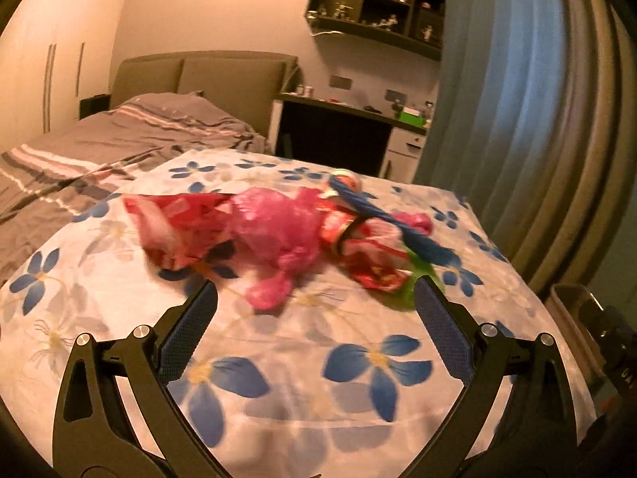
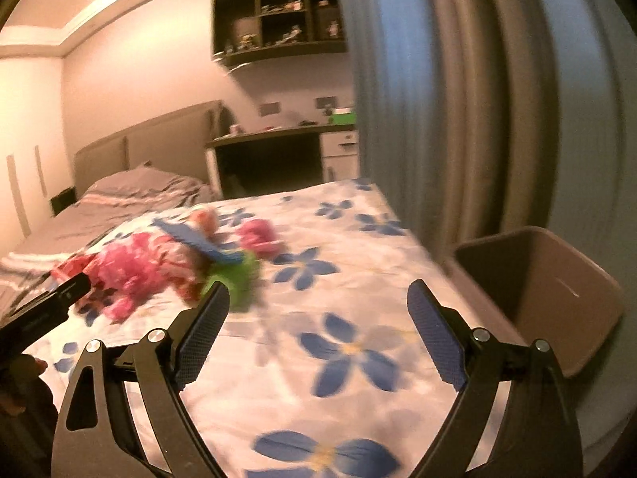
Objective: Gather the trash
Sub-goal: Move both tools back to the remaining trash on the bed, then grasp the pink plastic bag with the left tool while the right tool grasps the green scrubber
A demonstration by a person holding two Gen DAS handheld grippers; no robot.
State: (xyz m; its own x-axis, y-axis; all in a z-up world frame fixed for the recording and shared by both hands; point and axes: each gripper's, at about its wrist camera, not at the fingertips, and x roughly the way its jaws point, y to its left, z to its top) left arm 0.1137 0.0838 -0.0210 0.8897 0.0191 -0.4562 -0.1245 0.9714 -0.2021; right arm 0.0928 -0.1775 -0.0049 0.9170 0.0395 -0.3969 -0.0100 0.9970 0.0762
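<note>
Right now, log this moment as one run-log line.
left gripper: open, empty | right gripper: open, empty | trash pile: on floral cloth, untouched | brown bin: beside table, right

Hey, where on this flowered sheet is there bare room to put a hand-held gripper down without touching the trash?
The near part of the flowered sheet, between the trash pile and the camera, is bare, as is the strip beside the brown bin. The middle-left is crowded: pink bags, red wrappers, a blue piece and a green scrap overlap there.

Left tool [image 1: 314, 294] and right tool [image 2: 318, 296] both gape wide, holding nothing.
</note>
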